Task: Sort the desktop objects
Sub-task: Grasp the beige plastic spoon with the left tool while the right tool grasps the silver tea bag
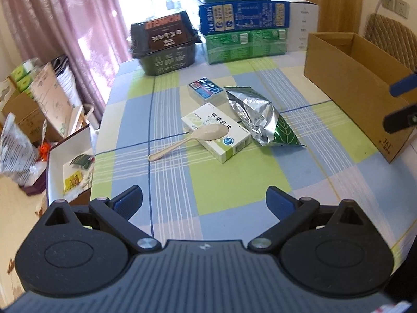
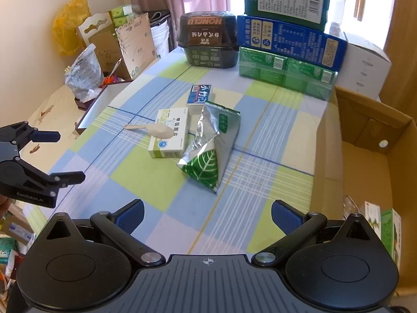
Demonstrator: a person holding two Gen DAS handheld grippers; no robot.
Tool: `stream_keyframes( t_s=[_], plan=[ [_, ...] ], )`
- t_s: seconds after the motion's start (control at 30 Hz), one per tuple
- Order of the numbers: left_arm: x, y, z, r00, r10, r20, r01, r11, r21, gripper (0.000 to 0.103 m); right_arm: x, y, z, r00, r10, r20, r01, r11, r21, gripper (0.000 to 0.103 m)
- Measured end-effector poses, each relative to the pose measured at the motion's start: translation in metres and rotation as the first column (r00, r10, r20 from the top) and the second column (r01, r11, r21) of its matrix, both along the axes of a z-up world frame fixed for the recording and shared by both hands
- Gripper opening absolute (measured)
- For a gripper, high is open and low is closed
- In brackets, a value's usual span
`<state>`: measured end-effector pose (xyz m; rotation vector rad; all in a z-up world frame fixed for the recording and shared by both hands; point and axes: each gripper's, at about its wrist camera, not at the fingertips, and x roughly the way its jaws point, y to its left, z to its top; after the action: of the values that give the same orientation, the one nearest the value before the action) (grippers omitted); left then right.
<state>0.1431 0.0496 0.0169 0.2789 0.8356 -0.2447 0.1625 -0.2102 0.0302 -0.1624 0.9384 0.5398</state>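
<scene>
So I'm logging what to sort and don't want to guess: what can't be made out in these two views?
- Cardboard box contents: left wrist view, near wall hides them.
- Same box, right wrist view: the right gripper body covers part of the green-white carton inside.
- Medicine box print: partly under the spoon.
- Blue pack: foil pouch hides its near end.
- Left gripper: open, empty.

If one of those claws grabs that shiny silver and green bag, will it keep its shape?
Probably not: the foil bag is creased and crumpled, so it likely buckles and feels light. Its glossy skin may slip. It touches the white medicine box, which could get nudged.
</scene>
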Motion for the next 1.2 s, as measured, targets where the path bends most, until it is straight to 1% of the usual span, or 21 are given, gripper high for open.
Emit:
stream_keyframes(
  t_s=[0.1, 0.13, 0.3, 0.37, 0.5, 0.53, 0.63, 0.83, 0.9, 0.93, 0.97, 1.03, 1.13, 1.2],
  plan=[
    [0.011, 0.002, -0.007, 0.999, -0.037, -0.009, 0.037, 0.999, 0.031, 0.096, 0.011, 0.009, -0.006, 1.000, 0.010, -0.002, -0.010, 1.000, -0.006, 0.101],
    [0.015, 0.003, -0.009, 0.999, -0.051, -0.012, 0.052, 0.998, 0.037, 0.093, 0.015, 0.012, -0.009, 1.000, 0.016, -0.005, -0.016, 1.000, -0.009, 0.101],
    [0.040, 0.012, -0.022, 0.994, -0.101, -0.038, 0.102, 0.994, 0.024, 0.088, 0.037, 0.028, -0.025, 0.999, 0.033, -0.024, -0.033, 0.999, -0.024, 0.101],
    [0.050, 0.013, -0.027, 0.991, -0.128, -0.045, 0.130, 0.991, 0.037, 0.082, 0.047, 0.033, -0.032, 0.999, 0.033, -0.034, -0.034, 0.999, -0.027, 0.101],
    [0.072, 0.014, -0.037, 0.981, -0.184, -0.058, 0.187, 0.980, 0.064, 0.081, 0.066, 0.044, -0.045, 0.998, 0.041, -0.050, -0.043, 0.998, -0.040, 0.101],
    [0.078, 0.014, -0.040, 0.978, -0.199, -0.063, 0.203, 0.977, 0.063, 0.079, 0.070, 0.047, -0.049, 0.998, 0.043, -0.054, -0.046, 0.998, -0.043, 0.101],
    [0.095, 0.016, -0.050, 0.966, -0.244, -0.080, 0.249, 0.967, 0.052, 0.078, 0.083, 0.052, -0.058, 0.996, 0.049, -0.070, -0.052, 0.998, -0.044, 0.101],
    [0.127, 0.017, -0.070, 0.947, -0.311, -0.077, 0.317, 0.944, 0.089, 0.069, 0.109, 0.059, -0.078, 0.995, 0.046, -0.089, -0.051, 0.997, -0.052, 0.101],
    [0.136, 0.018, -0.076, 0.940, -0.332, -0.074, 0.338, 0.936, 0.096, 0.068, 0.116, 0.061, -0.084, 0.995, 0.048, -0.091, -0.053, 0.997, -0.050, 0.101],
    [0.140, 0.017, -0.079, 0.936, -0.343, -0.076, 0.350, 0.931, 0.101, 0.066, 0.119, 0.062, -0.087, 0.994, 0.051, -0.092, -0.055, 0.997, -0.048, 0.101],
    [0.144, 0.016, -0.082, 0.932, -0.354, -0.075, 0.361, 0.926, 0.109, 0.061, 0.123, 0.063, -0.090, 0.994, 0.056, -0.096, -0.061, 0.997, -0.048, 0.101],
    [0.152, 0.015, -0.087, 0.925, -0.371, -0.077, 0.378, 0.917, 0.127, 0.058, 0.127, 0.066, -0.096, 0.993, 0.062, -0.097, -0.068, 0.996, -0.057, 0.101],
    [0.163, 0.016, -0.092, 0.921, -0.382, -0.069, 0.388, 0.912, 0.134, 0.050, 0.134, 0.069, -0.104, 0.993, 0.062, -0.099, -0.069, 0.996, -0.065, 0.100],
    [0.169, 0.016, -0.095, 0.917, -0.392, -0.074, 0.398, 0.907, 0.135, 0.047, 0.138, 0.070, -0.107, 0.994, 0.057, -0.095, -0.064, 0.996, -0.065, 0.098]
  ],
)
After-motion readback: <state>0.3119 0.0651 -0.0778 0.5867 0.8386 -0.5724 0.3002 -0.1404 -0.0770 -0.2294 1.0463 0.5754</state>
